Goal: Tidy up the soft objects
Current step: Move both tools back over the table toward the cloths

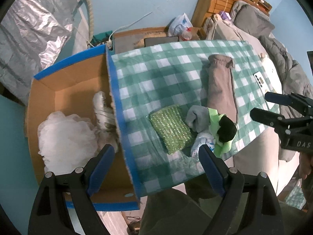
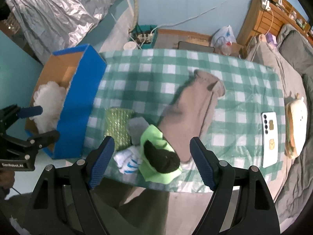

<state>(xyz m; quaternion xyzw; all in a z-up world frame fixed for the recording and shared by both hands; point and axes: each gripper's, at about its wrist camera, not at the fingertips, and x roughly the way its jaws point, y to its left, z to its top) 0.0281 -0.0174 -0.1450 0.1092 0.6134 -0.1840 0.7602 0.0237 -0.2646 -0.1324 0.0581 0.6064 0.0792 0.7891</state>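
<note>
Left cam: left gripper [image 1: 156, 164] w/ jaws wide apart, nothing between them, above the edge of the cardboard box [image 1: 68, 90] and checked cloth [image 1: 156, 74]. Box holds white fluff [image 1: 64, 137] & a white shoe [image 1: 103, 111]. Right cam: right gripper [image 2: 151, 156] also spread wide and empty, over the pile near the cloth's front edge: green pad [image 2: 117, 129], grey cloth [image 2: 137, 129], white sock [image 2: 127, 160], black sock [image 2: 160, 158] on a lime cloth [image 2: 154, 137]. Brown trousers [image 2: 191, 113] beside it; phone [image 2: 270, 137] well apart.

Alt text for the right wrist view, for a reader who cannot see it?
The open right gripper hovers over a pile of soft items on a green checked cloth. A blue-edged cardboard box holding white fluff stands left, and a phone lies right.
</note>
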